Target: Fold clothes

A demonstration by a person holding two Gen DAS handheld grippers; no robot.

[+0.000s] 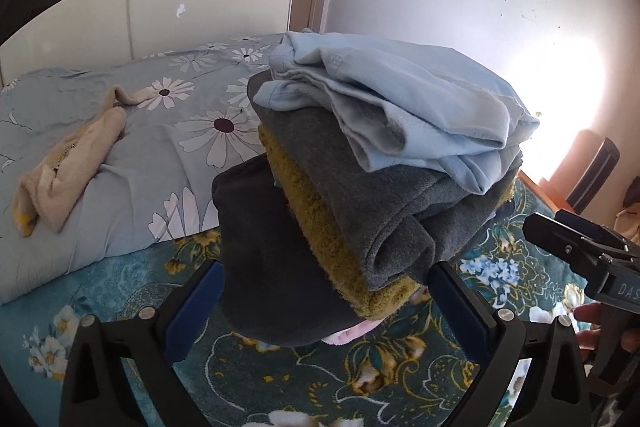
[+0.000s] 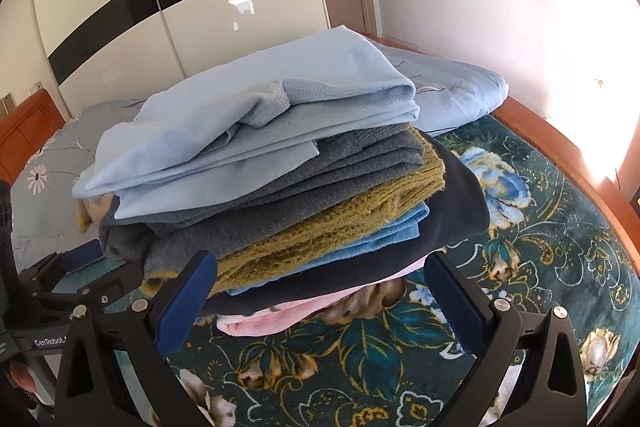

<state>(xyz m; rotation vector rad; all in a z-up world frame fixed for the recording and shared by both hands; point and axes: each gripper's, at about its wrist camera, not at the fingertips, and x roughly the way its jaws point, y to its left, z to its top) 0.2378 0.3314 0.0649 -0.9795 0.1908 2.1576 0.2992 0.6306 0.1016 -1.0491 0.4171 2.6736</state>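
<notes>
My left gripper [image 1: 326, 291] and right gripper [image 2: 320, 287] both gape, released, flanking the folded stack [image 2: 280, 163] on the teal blanket [image 2: 540, 227] so it stands free; the unfolded cream garment [image 1: 68, 155] waits at ten o'clock.

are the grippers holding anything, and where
Cannot be told: the multicoloured stack of folded clothes sits between the wide jaws of left gripper and right gripper.

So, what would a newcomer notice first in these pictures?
First, the tall stack of folded clothes on the dark floral blanket, a light blue garment on top, right before both open grippers. Next, a beige garment lying unfolded on the daisy-print quilt, left of the stack.
</notes>
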